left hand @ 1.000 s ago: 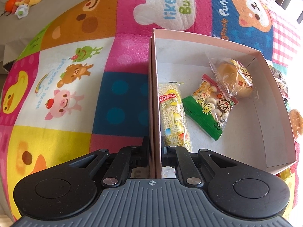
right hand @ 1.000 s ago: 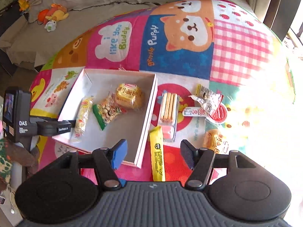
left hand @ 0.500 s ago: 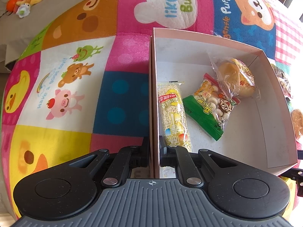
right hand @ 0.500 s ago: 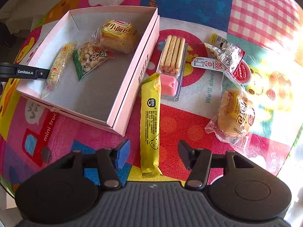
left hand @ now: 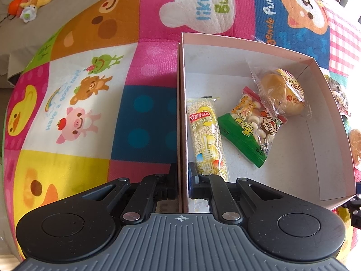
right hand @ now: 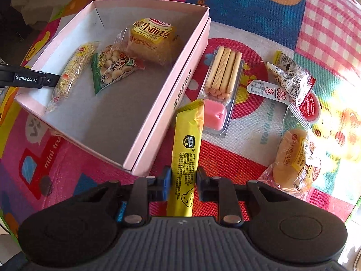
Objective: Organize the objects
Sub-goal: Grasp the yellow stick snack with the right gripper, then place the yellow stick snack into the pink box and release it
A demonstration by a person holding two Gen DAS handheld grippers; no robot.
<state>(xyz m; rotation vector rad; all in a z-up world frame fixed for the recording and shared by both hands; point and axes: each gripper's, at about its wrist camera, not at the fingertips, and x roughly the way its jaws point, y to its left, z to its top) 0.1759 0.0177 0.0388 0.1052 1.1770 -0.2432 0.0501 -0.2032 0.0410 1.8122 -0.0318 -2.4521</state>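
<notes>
The yellow snack stick (right hand: 187,149) lies on the play mat (right hand: 237,158) just beside the pink box (right hand: 158,113), and my right hand-held gripper (right hand: 183,179), aimed steeply down, has its pads pinched on the stick's near end. My left hand-held gripper (left hand: 182,178), also tilted steeply down, is clamped on the box's side wall, beside the rice-puff bar (left hand: 206,135) inside.

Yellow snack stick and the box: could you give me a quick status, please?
Left gripper shut on pink box wall. Right gripper shut on yellow snack stick, which lies on the mat beside the box. Nothing in the way.
</notes>
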